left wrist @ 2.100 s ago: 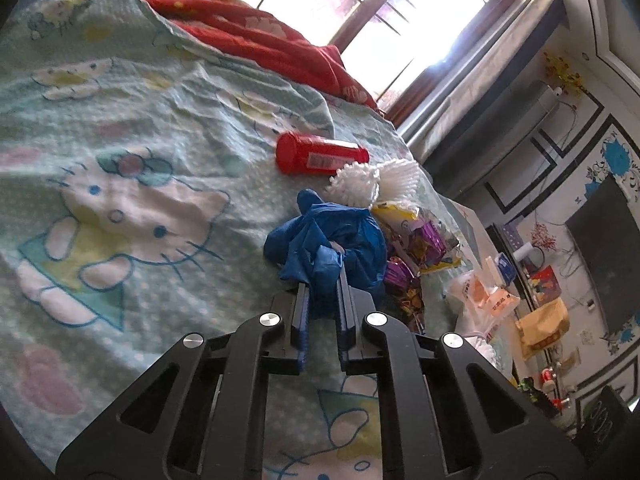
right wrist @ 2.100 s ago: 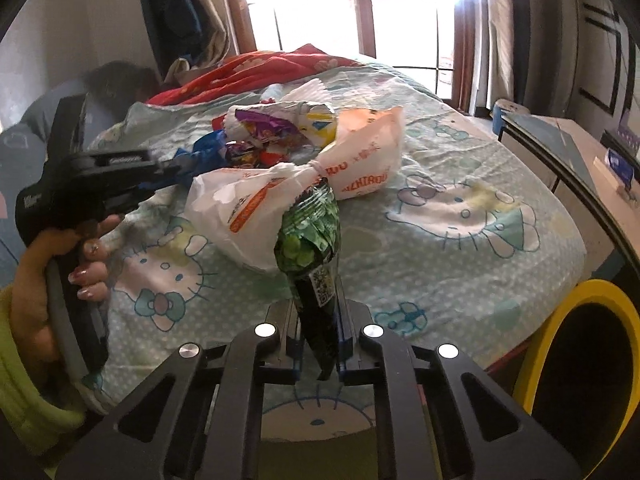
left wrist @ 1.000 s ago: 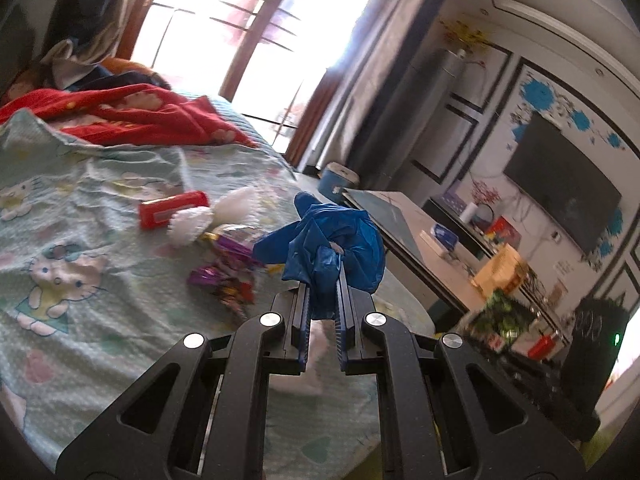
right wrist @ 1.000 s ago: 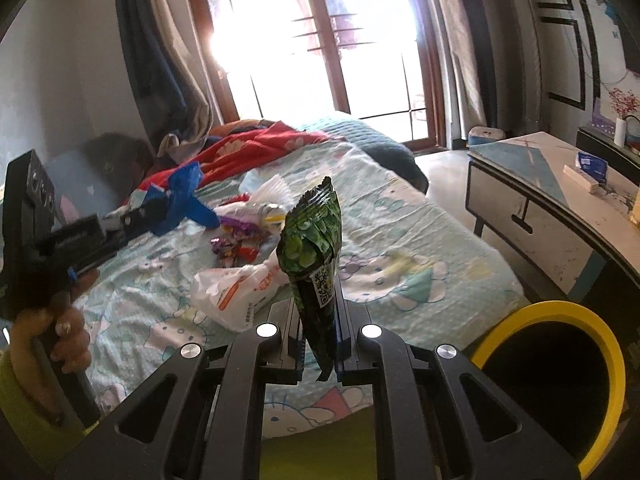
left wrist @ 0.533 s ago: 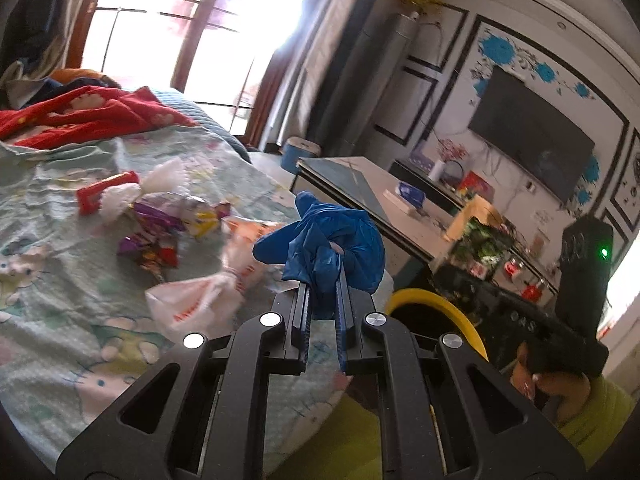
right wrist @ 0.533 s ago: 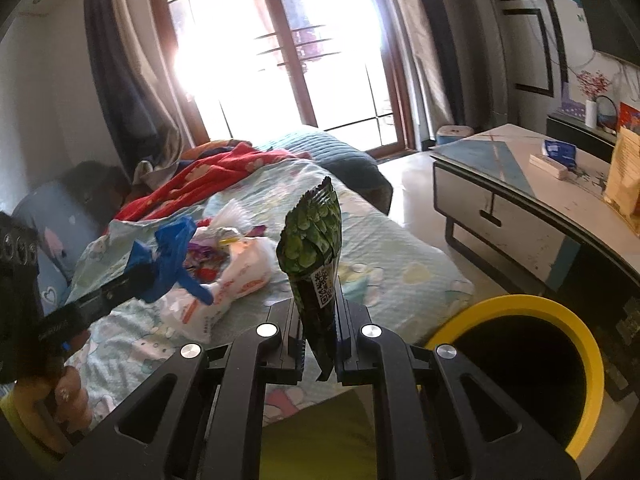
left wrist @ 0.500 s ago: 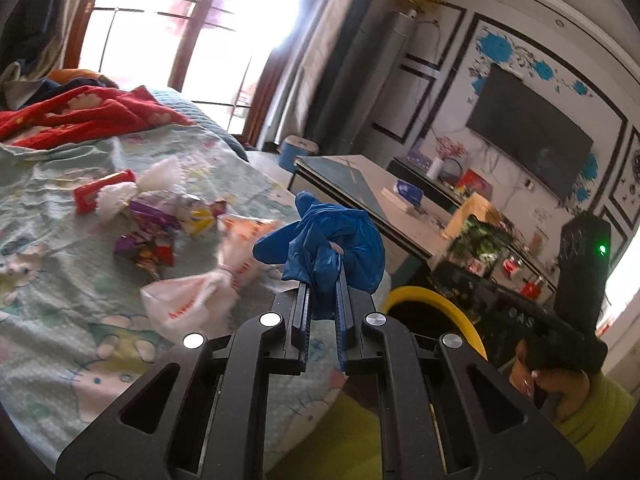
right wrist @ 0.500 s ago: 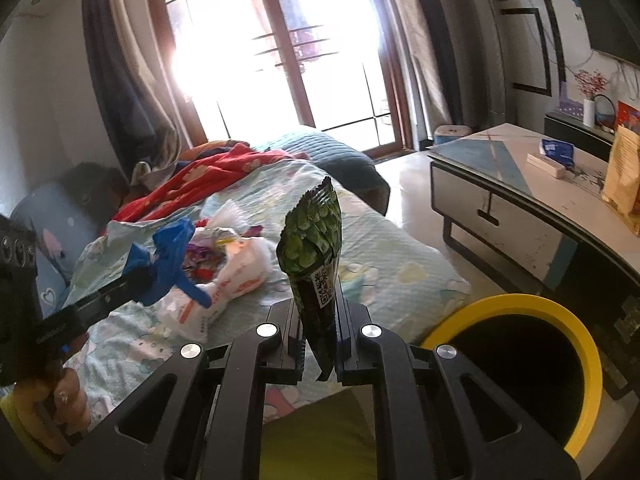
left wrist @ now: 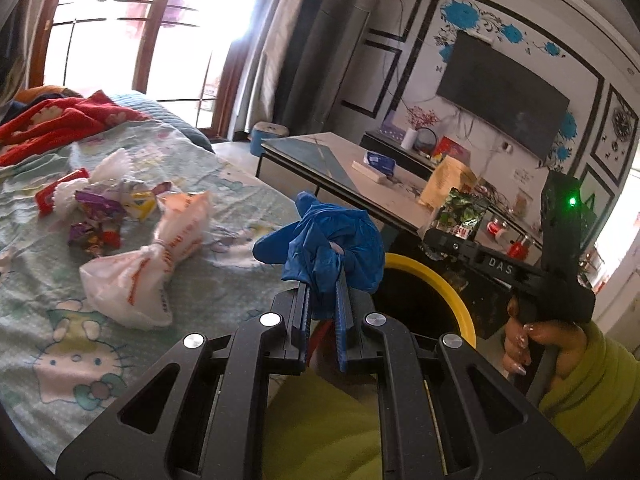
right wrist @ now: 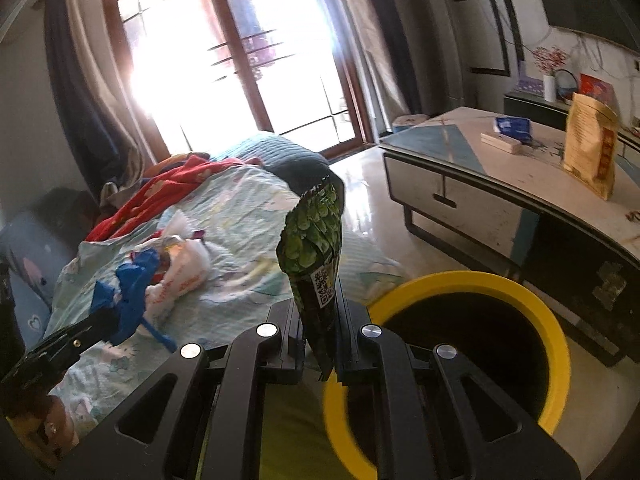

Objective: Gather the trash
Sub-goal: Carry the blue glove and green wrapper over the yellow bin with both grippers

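My left gripper point(left wrist: 322, 300) is shut on a crumpled blue plastic bag point(left wrist: 332, 244), held in the air just left of the yellow-rimmed trash bin point(left wrist: 440, 280). My right gripper point(right wrist: 318, 316) is shut on a green snack packet point(right wrist: 314, 236) that stands upright between the jaws, near the left edge of the same bin point(right wrist: 500, 280). Each gripper shows in the other's view: the blue bag point(right wrist: 128, 296) at the left, the green packet point(left wrist: 460, 212) at the right. A knotted white bag point(left wrist: 148, 264) and several wrappers point(left wrist: 96, 216) lie on the bed.
The bed point(left wrist: 48, 320) has a cartoon-cat sheet and a red blanket point(left wrist: 52, 124). A low table point(right wrist: 500, 184) with boxes and a yellow pouch point(right wrist: 590, 148) stands behind the bin. A hand in a yellow-green sleeve point(left wrist: 576, 364) holds the right gripper. Bare floor lies between bed and table.
Both grippers have swung away from the bed toward the yellow bin, which now looms larger in both views. Each keeps its grip on its trash.
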A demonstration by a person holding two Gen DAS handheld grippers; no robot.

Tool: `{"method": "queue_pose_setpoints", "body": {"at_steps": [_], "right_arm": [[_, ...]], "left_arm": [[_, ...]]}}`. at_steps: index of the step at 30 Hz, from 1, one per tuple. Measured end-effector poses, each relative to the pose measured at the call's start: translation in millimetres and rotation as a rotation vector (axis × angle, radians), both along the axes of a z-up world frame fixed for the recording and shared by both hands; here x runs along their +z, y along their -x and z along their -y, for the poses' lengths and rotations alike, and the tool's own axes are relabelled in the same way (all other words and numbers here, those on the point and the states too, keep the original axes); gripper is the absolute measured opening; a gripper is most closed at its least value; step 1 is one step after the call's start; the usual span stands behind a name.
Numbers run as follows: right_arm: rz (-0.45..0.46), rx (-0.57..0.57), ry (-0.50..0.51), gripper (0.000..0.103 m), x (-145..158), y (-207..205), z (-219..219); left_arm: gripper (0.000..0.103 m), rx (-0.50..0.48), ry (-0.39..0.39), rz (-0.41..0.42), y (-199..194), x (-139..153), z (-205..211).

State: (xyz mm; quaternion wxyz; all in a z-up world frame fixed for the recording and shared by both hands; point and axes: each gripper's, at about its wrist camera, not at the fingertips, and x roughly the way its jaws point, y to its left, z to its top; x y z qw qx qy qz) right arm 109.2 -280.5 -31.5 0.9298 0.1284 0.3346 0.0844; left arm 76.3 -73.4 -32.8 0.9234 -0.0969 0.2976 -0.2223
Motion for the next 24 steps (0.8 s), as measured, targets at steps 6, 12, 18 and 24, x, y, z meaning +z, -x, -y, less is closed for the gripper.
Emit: {"method": "queue_pose_setpoints", "body": {"at_steps": [6, 12, 18, 24], "right_arm": [[-0.015, -0.065, -0.007, 0.01, -7.7, 8.7, 25.7], [-0.026, -0.127, -0.014, 0.01, -13.9, 16.9, 45.7], [-0.038, -0.183, -0.022, 0.01, -19.5, 21.3, 67.3], [-0.064, -0.223, -0.05, 0.011, -30.0, 20.2, 87.6]], "left_arm": [[0.006, -0.04, -0.035, 0.002, -0.2, -4.0, 24.8], [0.006, -0.117, -0.097, 0.008, -3.7, -6.1, 63.1], [0.006, -0.194, -0.159, -0.007, -4.6, -19.4, 101.1], [0.006, -0.239, -0.201, -0.009, -7.7, -27.6, 122.0]]}}
